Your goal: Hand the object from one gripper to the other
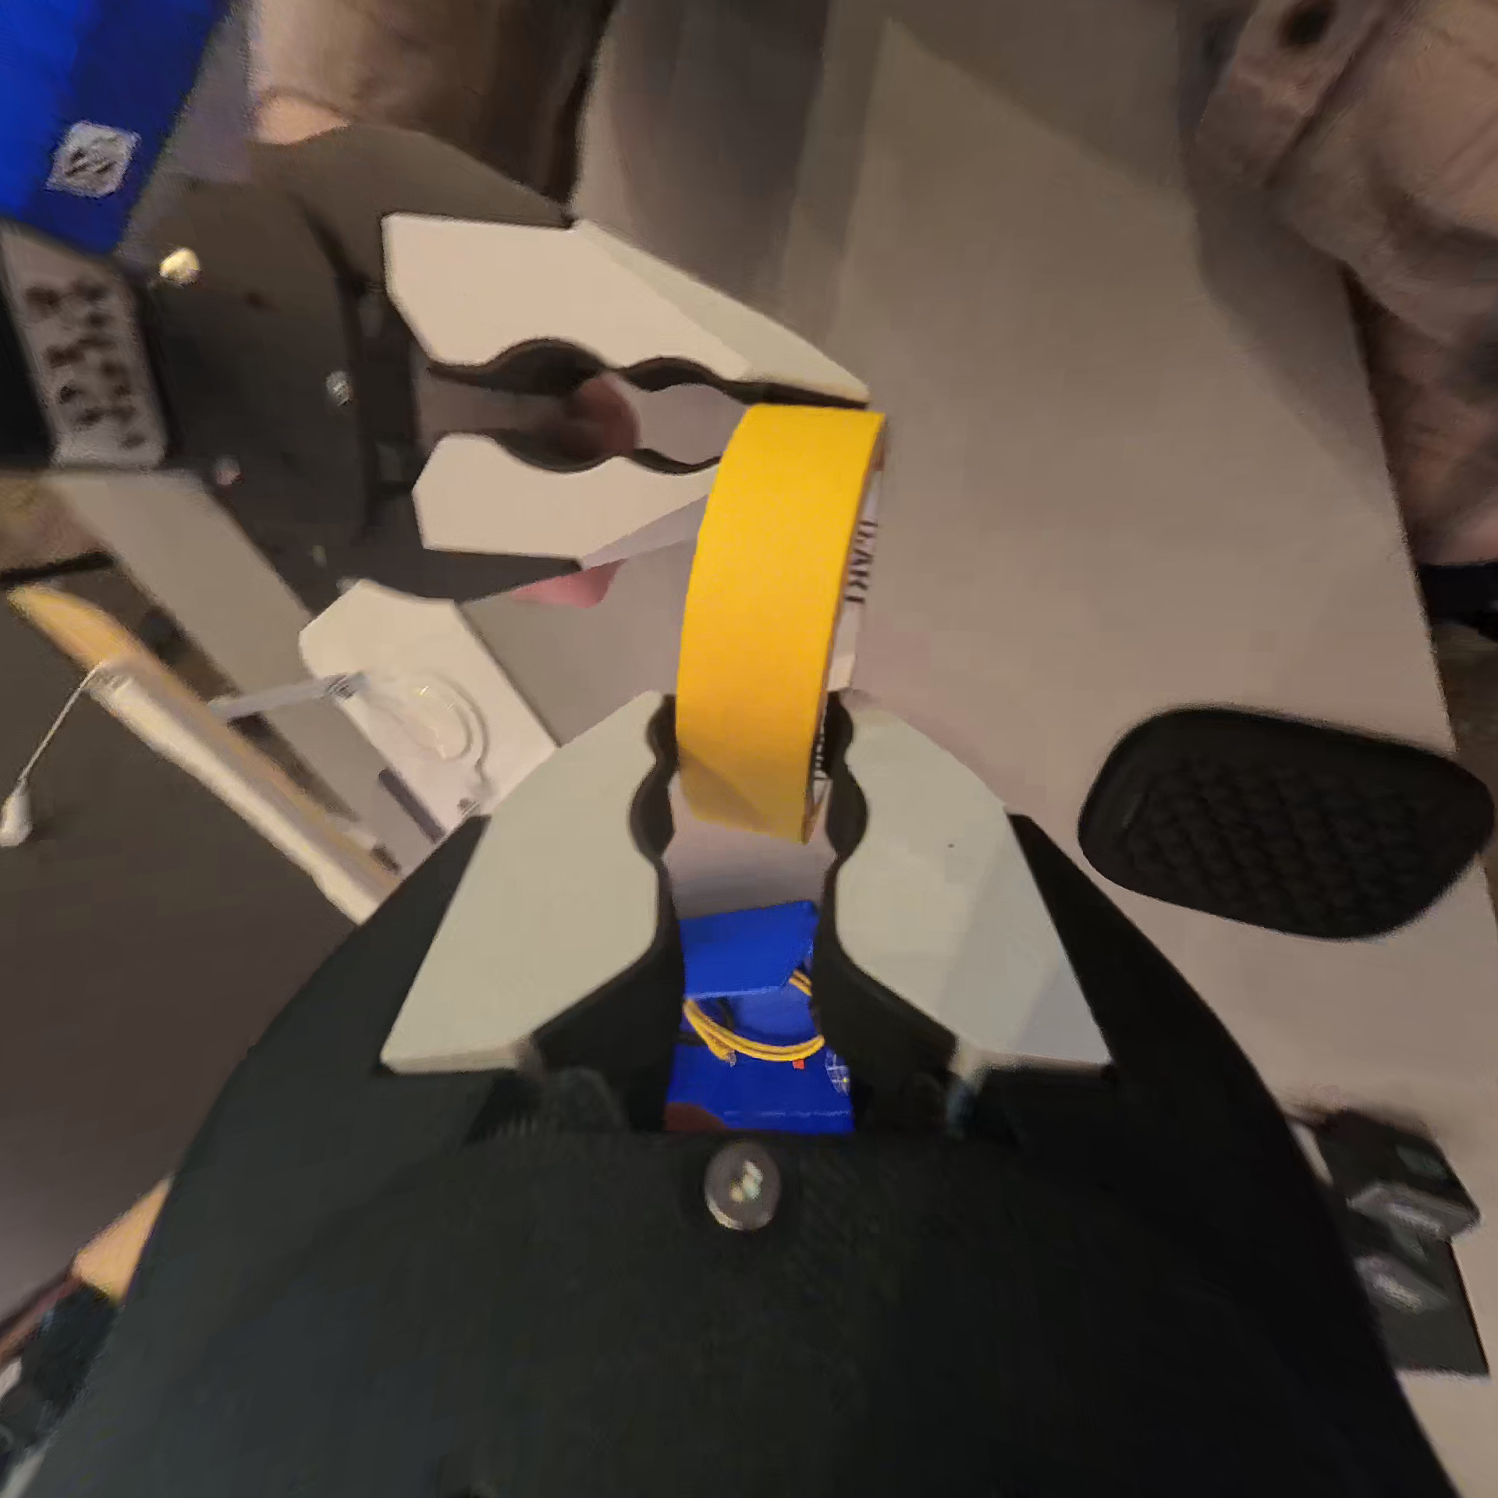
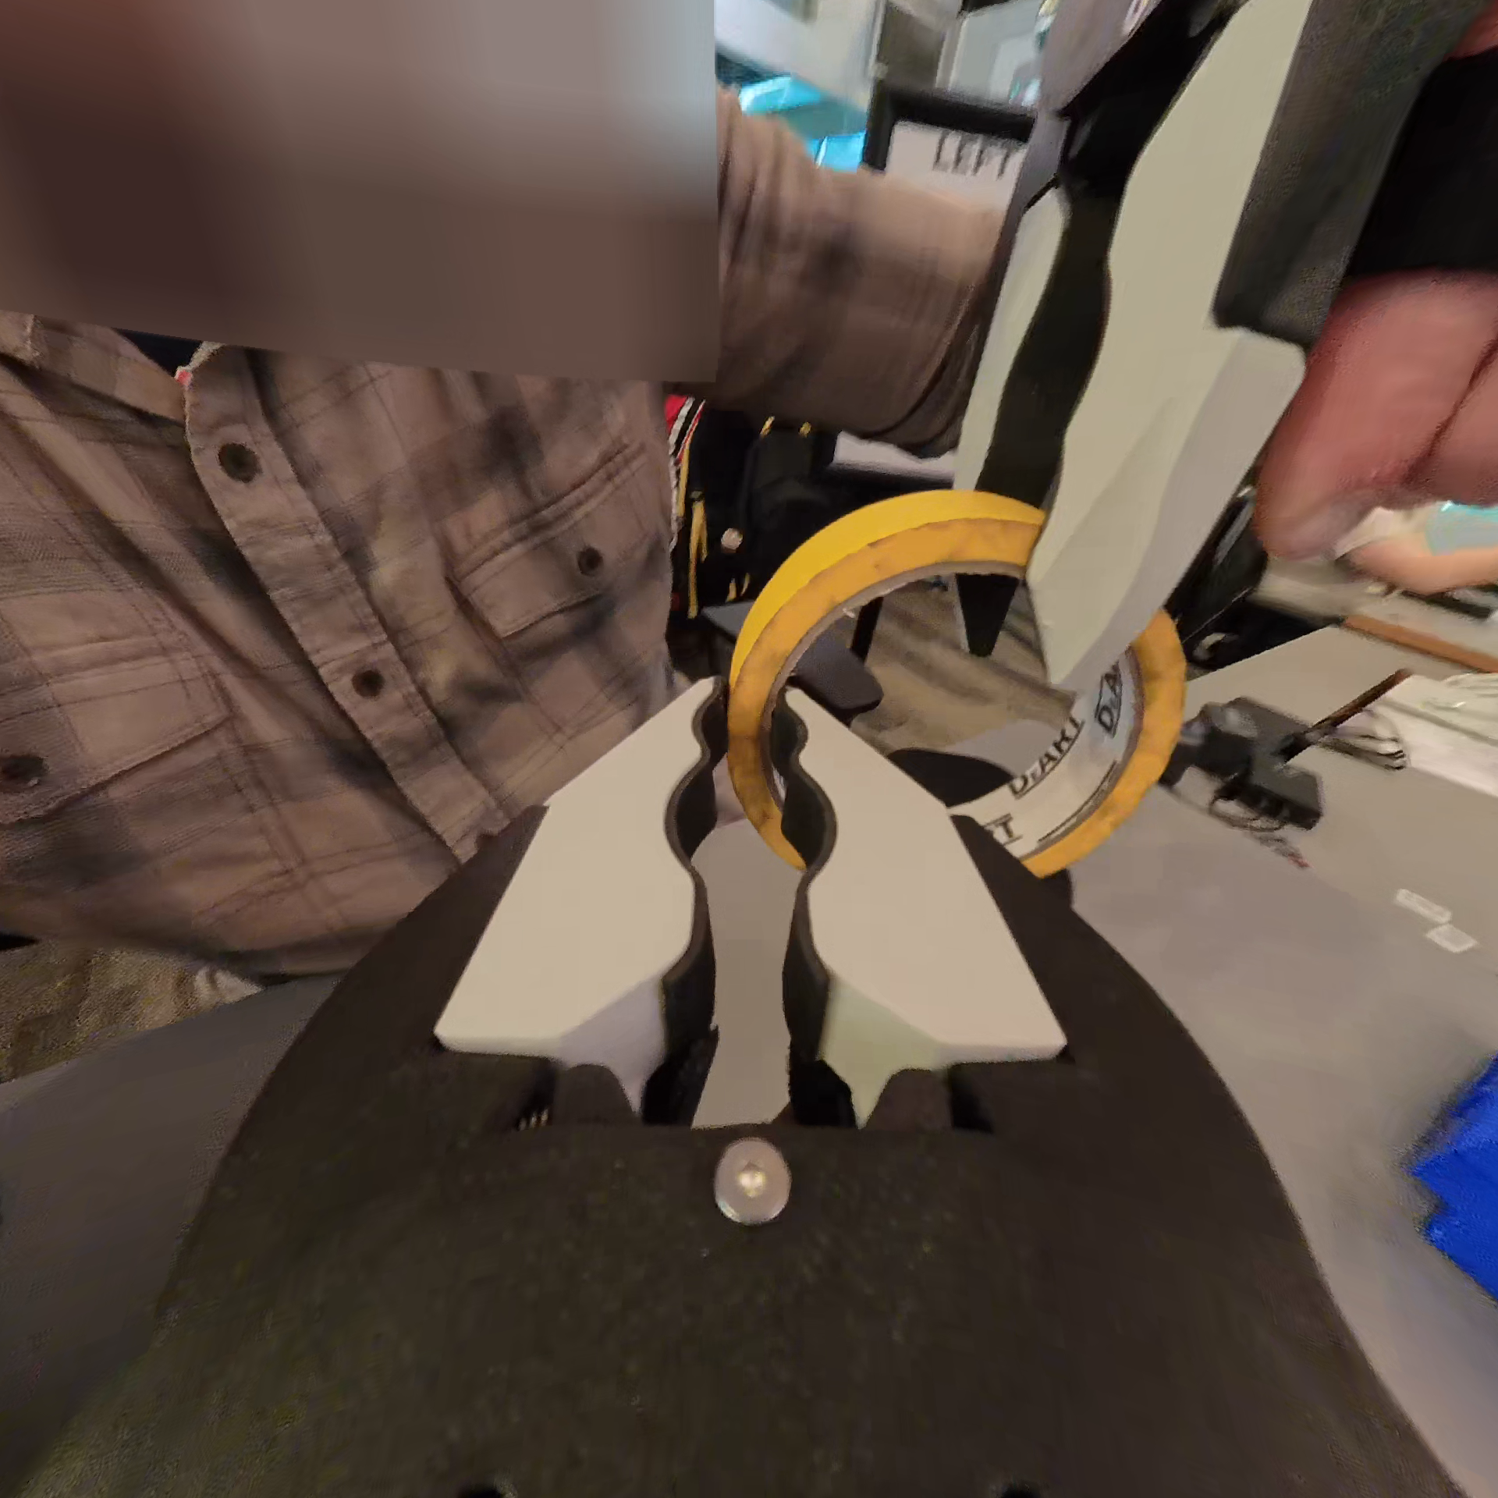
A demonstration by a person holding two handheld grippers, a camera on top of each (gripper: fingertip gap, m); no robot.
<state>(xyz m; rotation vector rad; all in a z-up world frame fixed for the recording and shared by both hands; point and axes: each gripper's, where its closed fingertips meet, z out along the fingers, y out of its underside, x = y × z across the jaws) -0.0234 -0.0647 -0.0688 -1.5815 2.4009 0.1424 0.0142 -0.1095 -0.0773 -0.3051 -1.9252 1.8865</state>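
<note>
Both grippers meet on the yellow tape roll [image 1: 762,616], held up in the air above the grey table [image 1: 1094,502]. The left gripper [image 1: 750,762] has the roll's lower edge pinched between its pale fingers [image 1: 567,859], the band standing on edge and rising out of the tips. From that side the right gripper [image 1: 778,454] comes in from the left, one finger above and one below, but the roll hides its tips, so the contact cannot be read there. The right wrist view settles it: the right gripper [image 2: 750,762] has one finger outside the ring and one inside, pressed onto the wall of the tape roll [image 2: 819,584]. The left gripper [image 2: 1046,600] reaches down from the upper right and covers the ring's far side; its lower tip pokes through the hole. A bare hand [image 2: 1394,421] holding it is cut off at the frame edge. A person in a plaid shirt [image 2: 340,616] fills the left, the head blurred over. On the table lie a black textured pad [image 1: 1273,819] and a blue box [image 1: 754,1021], half hidden between the left fingers. The far clutter is too smeared to name.
</note>
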